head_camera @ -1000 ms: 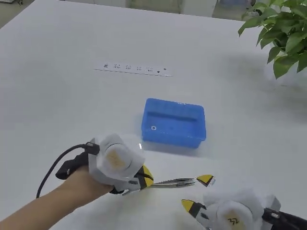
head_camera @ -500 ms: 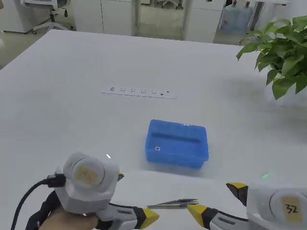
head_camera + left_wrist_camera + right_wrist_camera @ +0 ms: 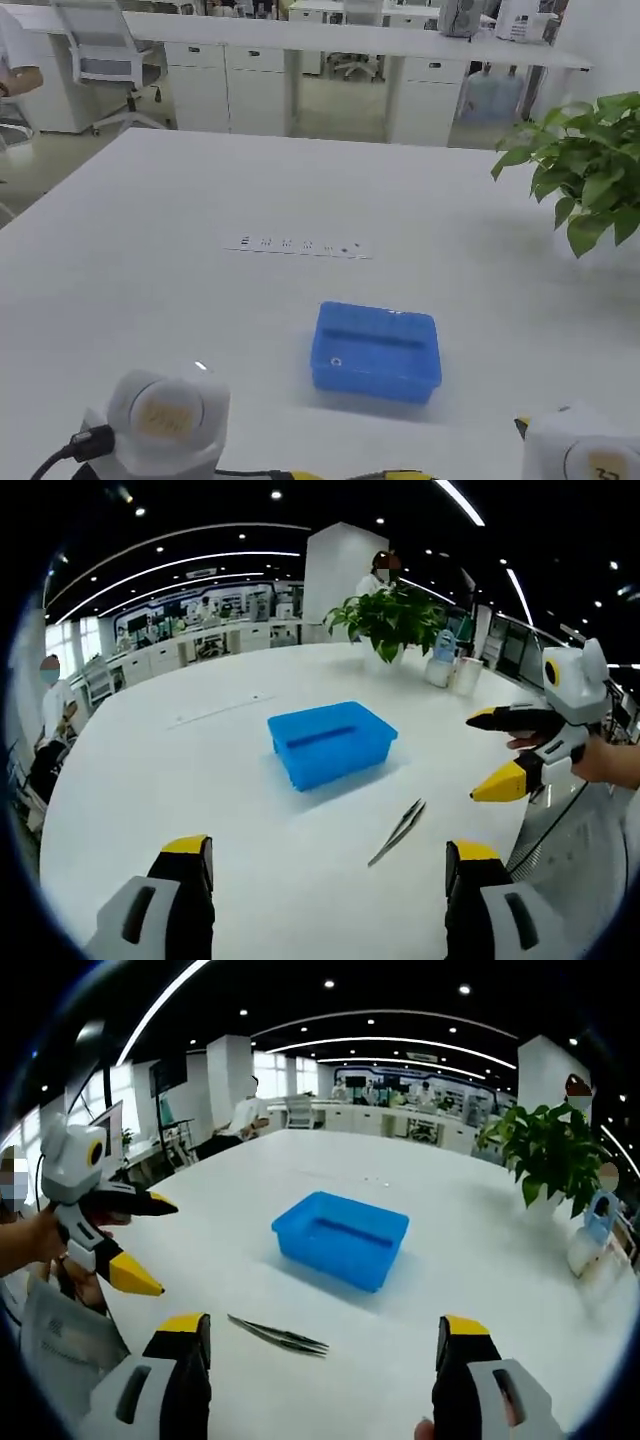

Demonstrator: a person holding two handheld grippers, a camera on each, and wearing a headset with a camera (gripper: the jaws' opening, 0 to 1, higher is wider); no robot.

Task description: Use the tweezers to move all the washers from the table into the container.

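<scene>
A second ago the tweezers (image 3: pixel 398 832) stuck out from the tips of the left claw (image 3: pixel 327 850). Now they lie loose on the white table (image 3: pixel 150 250), in front of both claws and just short of the blue container (image 3: pixel 375 385). The left claw is spread wide with nothing between its jaws, and the right claw (image 3: pixel 322 1325) is equally wide and bare; both are lifted clear of the tool. The head view has also tilted up toward the room, which is the camera's move, not the container's. One small washer (image 3: pixel 336 362) sits on the container's floor near its left wall, and I can make out no washer on the table, so the job is probably finished or paused. The table is smooth and pale, with a white power strip (image 3: pixel 297 246) beyond the container and a leafy potted plant (image 3: pixel 585 190) at the right. Behind it are white cabinets (image 3: pixel 230 95) and an office chair (image 3: pixel 95 50).
</scene>
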